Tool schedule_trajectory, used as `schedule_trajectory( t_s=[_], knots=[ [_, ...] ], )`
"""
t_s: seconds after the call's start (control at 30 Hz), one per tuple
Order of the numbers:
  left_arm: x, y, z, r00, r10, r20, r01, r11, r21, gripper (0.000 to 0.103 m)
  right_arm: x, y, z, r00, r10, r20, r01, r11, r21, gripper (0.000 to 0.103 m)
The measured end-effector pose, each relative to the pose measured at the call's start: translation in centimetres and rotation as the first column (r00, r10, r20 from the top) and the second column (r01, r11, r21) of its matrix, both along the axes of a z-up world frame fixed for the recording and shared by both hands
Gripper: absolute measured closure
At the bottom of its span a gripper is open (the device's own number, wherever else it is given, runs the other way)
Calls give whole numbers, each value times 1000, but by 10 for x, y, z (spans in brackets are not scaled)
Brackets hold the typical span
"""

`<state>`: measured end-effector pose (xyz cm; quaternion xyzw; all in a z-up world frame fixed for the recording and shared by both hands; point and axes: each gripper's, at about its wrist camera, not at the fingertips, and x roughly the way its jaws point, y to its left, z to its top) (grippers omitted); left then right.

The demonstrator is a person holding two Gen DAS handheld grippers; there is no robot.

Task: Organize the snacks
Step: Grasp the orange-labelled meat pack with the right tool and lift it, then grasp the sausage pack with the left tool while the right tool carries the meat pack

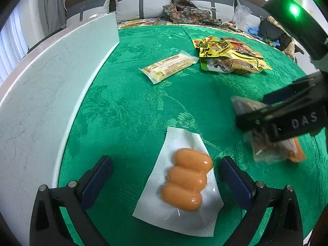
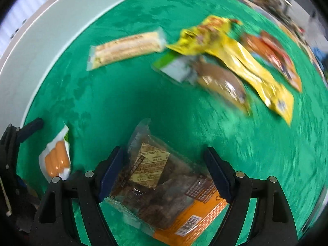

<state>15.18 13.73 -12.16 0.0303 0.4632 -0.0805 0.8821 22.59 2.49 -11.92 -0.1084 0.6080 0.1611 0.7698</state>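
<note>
A clear pack of three orange sausages [image 1: 185, 181] lies on the green tablecloth [image 1: 133, 106] between the fingers of my open left gripper [image 1: 165, 171], untouched. It also shows in the right wrist view [image 2: 56, 161]. My right gripper [image 2: 165, 171] has its fingers on both sides of a brown and orange snack pack [image 2: 164, 186]; in the left wrist view the right gripper [image 1: 264, 116] holds that pack [image 1: 274, 149] off the cloth. A pale long biscuit pack [image 1: 169, 66] and a heap of yellow packs [image 1: 229, 56] lie farther back.
A white board [image 1: 47, 94] stands upright along the table's left edge. A sofa with grey cushions [image 1: 143, 4] and piled clothes is behind the table. In the right wrist view the biscuit pack [image 2: 127, 49] and yellow packs [image 2: 235, 55] are blurred.
</note>
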Motion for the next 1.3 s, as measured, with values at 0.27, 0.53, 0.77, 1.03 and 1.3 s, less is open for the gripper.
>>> schedule_trajectory(
  t_s=[0.27, 0.53, 0.77, 1.03, 1.3],
  knots=[
    [4, 6, 3, 990, -105, -94, 104, 994, -10, 0, -10, -45, 31, 997, 42, -57, -25, 964, 265, 21],
    [1, 18, 12, 972, -170, -162, 151, 981, -122, 1, -23, -20, 37, 845, 535, 17, -535, 843, 45, 21],
    [-3, -8, 6, 961, -225, -159, 227, 974, -7, 1, -39, -18, 30, 776, 631, 0, -630, 775, 40, 19],
    [-7, -12, 7, 958, -234, -168, 242, 970, 29, 3, -49, -11, 41, 756, 655, -15, -655, 756, 13, 20],
    [0, -6, 14, 976, -176, -130, 179, 984, 19, 44, -59, 12, 44, 719, 695, -17, -694, 716, -77, 11]
  ],
)
